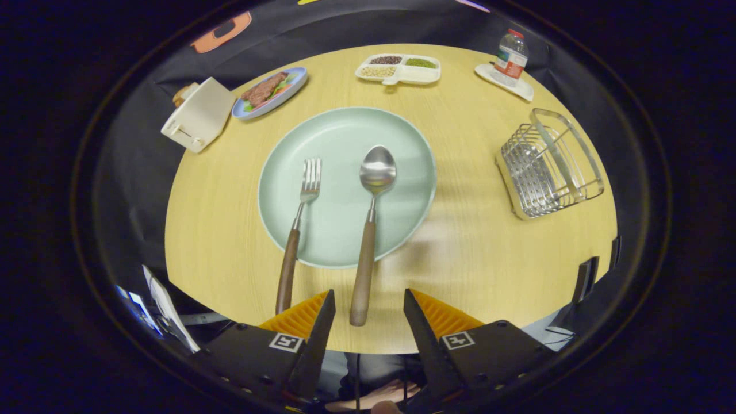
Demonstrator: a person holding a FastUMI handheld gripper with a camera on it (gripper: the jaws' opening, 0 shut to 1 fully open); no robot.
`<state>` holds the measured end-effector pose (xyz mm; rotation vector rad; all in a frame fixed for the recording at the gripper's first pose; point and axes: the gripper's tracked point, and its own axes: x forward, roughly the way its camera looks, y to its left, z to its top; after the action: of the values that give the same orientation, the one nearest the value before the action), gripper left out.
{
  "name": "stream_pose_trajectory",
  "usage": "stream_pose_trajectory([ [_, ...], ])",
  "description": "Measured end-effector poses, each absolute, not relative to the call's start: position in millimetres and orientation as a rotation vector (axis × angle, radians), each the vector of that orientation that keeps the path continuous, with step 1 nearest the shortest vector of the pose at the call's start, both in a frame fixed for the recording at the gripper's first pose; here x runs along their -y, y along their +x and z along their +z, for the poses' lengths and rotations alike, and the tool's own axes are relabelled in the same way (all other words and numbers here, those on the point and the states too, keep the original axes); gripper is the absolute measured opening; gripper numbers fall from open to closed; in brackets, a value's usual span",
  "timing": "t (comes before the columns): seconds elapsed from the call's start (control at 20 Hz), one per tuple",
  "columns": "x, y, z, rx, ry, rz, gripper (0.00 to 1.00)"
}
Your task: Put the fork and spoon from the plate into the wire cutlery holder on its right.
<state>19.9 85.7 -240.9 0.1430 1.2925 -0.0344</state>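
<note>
1. Gripper view, claw: your gripper [368, 310] is spread wide with nothing between its fingers, hovering over the near edge of the round pale-wood table [471, 253].
2. Gripper view, task items: the steel spoon with a brown wooden handle [368, 230] lies bowl-up on the round pale-green plate [402, 132]; its handle end overhangs the plate rim and sits between your fingers. The matching wooden-handled steel fork [297, 230] lies beside it on the left, its handle end just by the left finger.
3. Gripper view, target: the wire cutlery holder [546, 167] stands to the plate's right, well apart from both utensils, with nothing in it.
4. Step, as judged: first pick not yet made; the spoon looks the nearer candidate.
5. Next move calls for you to descend, straddle the spoon handle squarely, then close.
</note>
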Motion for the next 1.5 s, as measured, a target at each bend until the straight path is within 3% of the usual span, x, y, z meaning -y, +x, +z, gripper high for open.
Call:
stream_pose_trajectory([
  [0.05,-85,22,-246,-1.305,0.149,-0.042,0.73],
  [0.15,-84,28,-252,-1.317,0.16,-0.07,0.55],
  [0.2,-83,30,-254,-1.319,0.158,-0.08,0.41],
  [0.25,-83,30,-255,-1.329,0.162,-0.09,0.35],
  [0.3,-84,31,-258,-1.338,0.172,-0.091,0.19],
  [0.35,-85,29,-259,-1.347,0.165,-0.085,0.13],
  [0.5,-83,29,-255,-1.354,0.148,-0.072,0.07],
  [1.5,-76,20,-172,-1.248,0.251,0.021,0.07],
])
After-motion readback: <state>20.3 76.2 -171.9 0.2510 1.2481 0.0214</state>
